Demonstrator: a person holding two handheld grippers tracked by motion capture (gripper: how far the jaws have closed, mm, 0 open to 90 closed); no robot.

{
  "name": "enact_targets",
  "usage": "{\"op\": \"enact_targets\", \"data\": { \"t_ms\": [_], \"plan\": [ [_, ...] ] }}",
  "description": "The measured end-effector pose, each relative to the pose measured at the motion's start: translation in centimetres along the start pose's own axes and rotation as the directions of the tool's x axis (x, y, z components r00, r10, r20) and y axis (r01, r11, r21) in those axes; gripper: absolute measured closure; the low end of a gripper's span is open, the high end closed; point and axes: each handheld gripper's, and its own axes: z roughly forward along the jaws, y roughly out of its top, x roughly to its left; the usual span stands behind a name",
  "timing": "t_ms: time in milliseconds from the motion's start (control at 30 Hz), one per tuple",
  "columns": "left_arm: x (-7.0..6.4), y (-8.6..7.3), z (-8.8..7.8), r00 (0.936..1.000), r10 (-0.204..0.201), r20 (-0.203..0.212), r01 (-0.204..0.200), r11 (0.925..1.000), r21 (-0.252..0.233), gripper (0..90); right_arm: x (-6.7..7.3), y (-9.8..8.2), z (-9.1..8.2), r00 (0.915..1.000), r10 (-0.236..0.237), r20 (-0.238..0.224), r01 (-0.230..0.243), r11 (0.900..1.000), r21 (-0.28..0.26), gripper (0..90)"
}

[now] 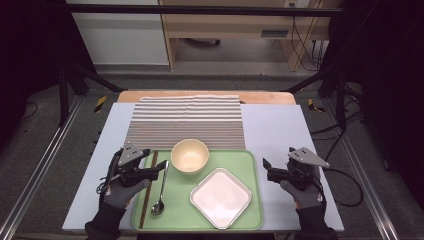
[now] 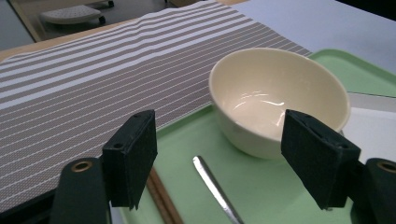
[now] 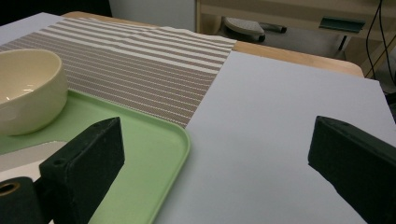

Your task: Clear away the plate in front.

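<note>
Both grippers hover with fingers spread wide, grasping nothing. The left gripper [image 1: 161, 169] sits over the green plastic tray [image 1: 252, 210], its fingers [image 2: 133, 156] straddling the silver metal spoon [image 2: 215, 191], with the cream ceramic bowl [image 2: 279, 98] just beyond. The right gripper [image 1: 265, 169] waits above the counter [image 3: 280, 121] beside the tray. No step looks started; judging by the aim, a descent onto the spoon or bowl comes next.

I can read no text, label, brand, number or sign in any of my views. A small plate on the wooden furniture beyond the table [image 1: 274, 33] may carry print, but it is too blurred for me to make out.
</note>
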Motion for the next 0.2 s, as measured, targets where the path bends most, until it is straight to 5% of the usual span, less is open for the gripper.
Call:
{"op": "enact_targets", "data": {
  "t_ms": [200],
  "plan": [
    [1.3, -0.6, -0.3, 0.9997, -0.018, -0.018, 0.018, 0.9998, -0.003, 25.1, -0.1, 0.0, 0.0, 1.0, 0.001, 0.001, -0.001, 1.0, -0.001, 3.8]
  ]
}}
